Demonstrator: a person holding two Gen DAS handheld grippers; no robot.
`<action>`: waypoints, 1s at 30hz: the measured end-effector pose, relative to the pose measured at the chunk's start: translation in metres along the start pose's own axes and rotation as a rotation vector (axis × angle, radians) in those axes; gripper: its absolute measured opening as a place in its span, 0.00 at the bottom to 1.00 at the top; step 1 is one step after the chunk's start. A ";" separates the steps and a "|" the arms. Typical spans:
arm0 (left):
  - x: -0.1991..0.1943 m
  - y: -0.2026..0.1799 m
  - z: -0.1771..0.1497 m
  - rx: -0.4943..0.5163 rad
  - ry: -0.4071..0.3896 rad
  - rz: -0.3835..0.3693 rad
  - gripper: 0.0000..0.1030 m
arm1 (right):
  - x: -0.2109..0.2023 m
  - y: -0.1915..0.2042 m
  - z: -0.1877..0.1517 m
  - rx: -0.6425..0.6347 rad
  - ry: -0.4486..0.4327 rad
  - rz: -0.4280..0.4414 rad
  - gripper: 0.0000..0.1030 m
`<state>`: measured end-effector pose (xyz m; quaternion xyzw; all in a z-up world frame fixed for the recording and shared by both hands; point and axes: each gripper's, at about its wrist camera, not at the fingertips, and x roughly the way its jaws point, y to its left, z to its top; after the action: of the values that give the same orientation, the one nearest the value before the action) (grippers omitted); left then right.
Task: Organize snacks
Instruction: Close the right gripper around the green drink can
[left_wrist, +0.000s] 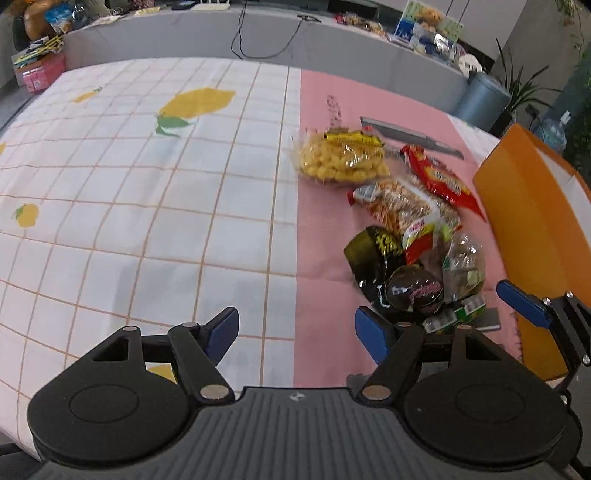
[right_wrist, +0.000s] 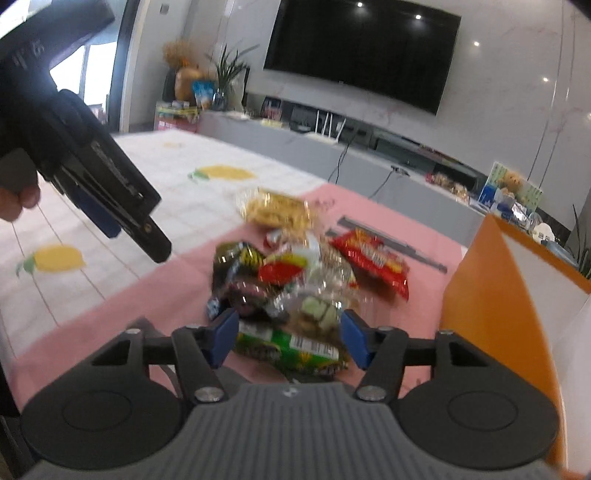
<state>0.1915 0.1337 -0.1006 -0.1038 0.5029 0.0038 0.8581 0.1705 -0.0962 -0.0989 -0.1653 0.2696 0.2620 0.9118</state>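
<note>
Here, the snacks: a heap of packets lying on the pink half of the tablecloth (left_wrist: 317, 206), beside an orange box (left_wrist: 517, 206); a clear bag of yellow puffs (left_wrist: 341, 162) at the far edge of the heap; a red packet (left_wrist: 441, 181) near the box; a clear bag of brown sticks (left_wrist: 402, 205) between them; a black packet (left_wrist: 373, 254) and a dark round sweet (left_wrist: 413, 293) nearer; a green packet (right_wrist: 291, 349) nearest of all. A grey strip (left_wrist: 410, 136) lies beyond the heap. Left gripper (left_wrist: 297, 334): fingers apart, nothing between them, over the seam where the checked lemon print meets the pink, just left of the heap. Right gripper (right_wrist: 288, 338): fingers parted to either side of the green packet; whether the pads press it cannot be told, the picture being blurred. A television (right_wrist: 362, 51) hangs on the far wall.
</note>
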 end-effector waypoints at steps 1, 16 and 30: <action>0.002 0.000 -0.001 0.004 0.006 0.006 0.82 | 0.002 0.000 -0.002 0.004 0.005 0.006 0.57; 0.008 0.003 -0.004 -0.031 0.048 0.007 0.82 | 0.020 0.011 -0.005 0.005 0.029 0.063 0.53; 0.006 0.002 -0.005 -0.029 0.056 0.002 0.82 | 0.015 0.016 -0.003 0.049 0.113 0.073 0.40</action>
<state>0.1900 0.1343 -0.1083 -0.1160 0.5267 0.0090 0.8420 0.1710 -0.0785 -0.1122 -0.1475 0.3326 0.2787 0.8888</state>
